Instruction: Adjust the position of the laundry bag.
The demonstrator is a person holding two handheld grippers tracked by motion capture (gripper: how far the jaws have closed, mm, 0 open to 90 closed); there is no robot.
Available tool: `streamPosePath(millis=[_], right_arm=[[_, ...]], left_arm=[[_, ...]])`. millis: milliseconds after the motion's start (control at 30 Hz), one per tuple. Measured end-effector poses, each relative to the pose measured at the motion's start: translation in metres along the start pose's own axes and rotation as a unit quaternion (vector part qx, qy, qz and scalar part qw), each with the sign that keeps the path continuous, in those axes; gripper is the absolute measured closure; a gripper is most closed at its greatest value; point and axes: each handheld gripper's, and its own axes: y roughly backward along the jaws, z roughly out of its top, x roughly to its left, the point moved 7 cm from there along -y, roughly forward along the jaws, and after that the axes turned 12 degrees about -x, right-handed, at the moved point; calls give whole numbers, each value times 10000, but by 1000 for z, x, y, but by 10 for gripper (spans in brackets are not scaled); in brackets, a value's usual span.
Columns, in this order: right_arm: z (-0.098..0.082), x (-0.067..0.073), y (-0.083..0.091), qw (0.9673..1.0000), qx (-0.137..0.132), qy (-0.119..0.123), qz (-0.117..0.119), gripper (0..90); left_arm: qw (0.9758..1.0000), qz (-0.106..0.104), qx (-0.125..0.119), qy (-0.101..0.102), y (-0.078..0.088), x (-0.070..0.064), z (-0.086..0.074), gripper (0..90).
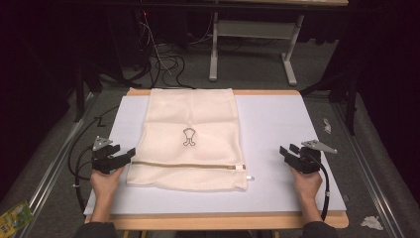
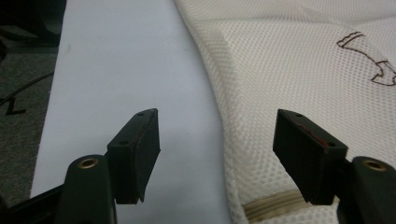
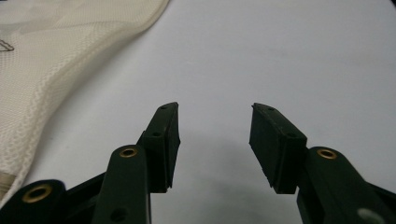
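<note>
1. Lying flat on the white table top (image 1: pixel 277 129), the cream mesh laundry bag (image 1: pixel 190 134) sat between the two grippers, its zipper (image 1: pixel 188 165) running across near the person's side.
2. The left gripper (image 1: pixel 130 153) rested at the bag's left edge with its jaws spread wide and nothing pressed between them; in the left gripper view (image 2: pixel 215 140) one finger (image 2: pixel 137 149) stood over bare table and the other over mesh, so the bag's edge ran through the gap.
3. The right gripper (image 1: pixel 286 150) lay well apart from the bag's right edge, with open table between its fingertips and the zipper pull (image 1: pixel 241 167).
4. In the right gripper view (image 3: pixel 215 142) its jaws stood apart, narrower than the left pair, with only bare table between the fingers (image 3: pixel 163 140); the bag's curved edge lay off to their left.
5. Ahead of the right fingers the table top ran free to its far edge; the wooden rim (image 1: pixel 213 220) showed along the near edge.
6. A small outlined emblem (image 1: pixel 188 137) was printed beyond the left fingers; what it showed was hard to make out, and it was cut off at the frame's edge in the left gripper view.
7. Beyond the table's far edge lay cables (image 1: pixel 166 62) and a stand's legs (image 1: pixel 250 44), the rest too dark to read.
</note>
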Motion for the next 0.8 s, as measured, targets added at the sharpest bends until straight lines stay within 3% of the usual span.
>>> streamPosePath(millis=[100,133,200,500,600,800], right_arm=[[1,5,-2,10000,-6,-20,91,551],[2,11,-5,9997,53,-78,241,560],[2,15,-7,9995,130,-4,293,563],[3,40,-15,9967,336,-71,732,564],[2,44,-19,9954,456,-213,809,564],[-1,55,-23,9932,677,-140,936,565]], left_arm=[[9999,-54,40,-80,-2,-4,2,328],[9999,-98,69,-77,-3,-5,2,324],[9994,-245,248,-31,-6,-8,1,322],[9985,-302,462,-2,-11,-14,1,339],[9979,-311,572,3,-15,-16,-2,340],[9968,-342,726,61,-19,-18,-7,322]])
